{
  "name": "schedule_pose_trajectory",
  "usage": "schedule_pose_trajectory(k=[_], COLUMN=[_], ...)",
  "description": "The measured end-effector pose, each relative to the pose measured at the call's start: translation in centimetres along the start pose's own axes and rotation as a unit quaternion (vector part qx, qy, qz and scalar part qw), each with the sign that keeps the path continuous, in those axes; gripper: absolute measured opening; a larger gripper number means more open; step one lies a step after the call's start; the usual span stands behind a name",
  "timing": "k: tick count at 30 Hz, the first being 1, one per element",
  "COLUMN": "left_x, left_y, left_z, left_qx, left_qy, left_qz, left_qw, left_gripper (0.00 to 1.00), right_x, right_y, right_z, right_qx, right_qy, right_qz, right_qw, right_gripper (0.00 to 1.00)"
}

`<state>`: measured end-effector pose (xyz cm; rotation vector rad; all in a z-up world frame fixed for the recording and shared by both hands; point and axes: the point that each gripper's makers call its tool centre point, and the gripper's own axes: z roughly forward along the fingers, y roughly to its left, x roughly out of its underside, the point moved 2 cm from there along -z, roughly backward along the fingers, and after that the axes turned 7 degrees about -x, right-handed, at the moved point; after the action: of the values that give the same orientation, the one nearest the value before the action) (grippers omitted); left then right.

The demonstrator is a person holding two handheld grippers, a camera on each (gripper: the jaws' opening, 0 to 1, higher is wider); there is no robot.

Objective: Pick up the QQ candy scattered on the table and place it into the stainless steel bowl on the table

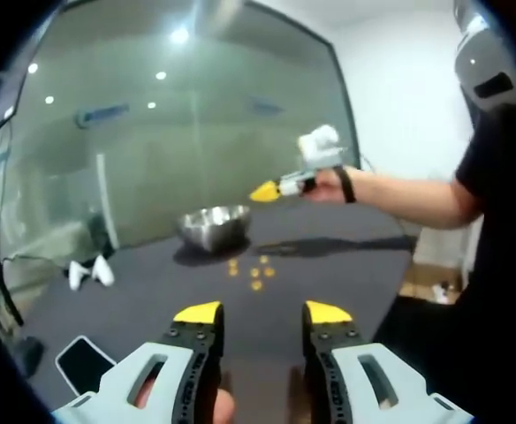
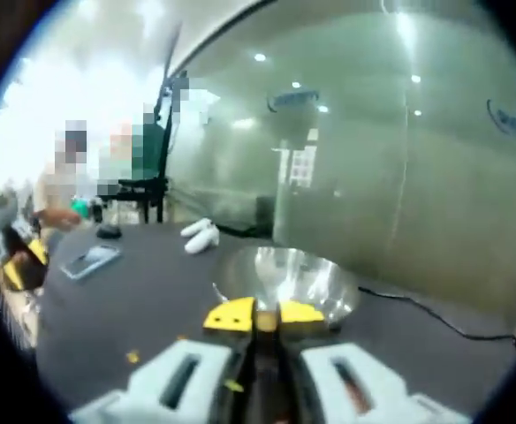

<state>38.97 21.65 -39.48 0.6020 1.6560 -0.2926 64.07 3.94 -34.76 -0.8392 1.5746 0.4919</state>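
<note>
Right gripper view: right tool clamped on QQ candy, steel bowl just ahead. Left tool apart; candies ahead on counter.

Dark grey table set with a bowl, sweets and small electronics.

A polished stainless steel bowl stands toward the far side of the tabletop, with a loose cluster of small orange-yellow QQ candies lying just in front of it. Two white handheld controllers rest near the left edge, a black-screened phone lies flat at the near left corner, and a thin black cable trails across the surface past the bowl.
</note>
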Motion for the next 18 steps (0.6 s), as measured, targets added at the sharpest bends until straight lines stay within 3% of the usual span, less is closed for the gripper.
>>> schedule_pose_trajectory(k=[10,18], left_x=[0.6,0.9], left_y=[0.6,1.1], left_z=[-0.6,-0.6], left_qx=[-0.011,-0.015], left_qy=[0.003,0.009], left_qz=[-0.014,-0.014], left_qw=[0.9998,0.9997], left_gripper=[0.37,0.37], right_x=[-0.7,-0.6], right_y=[-3.5,-4.3], right_z=[4.5,6.1], right_qx=[0.006,0.009], right_qy=[0.002,0.011], right_qz=[0.009,0.015], right_qw=[0.9999,0.9998], right_gripper=[0.09,0.09])
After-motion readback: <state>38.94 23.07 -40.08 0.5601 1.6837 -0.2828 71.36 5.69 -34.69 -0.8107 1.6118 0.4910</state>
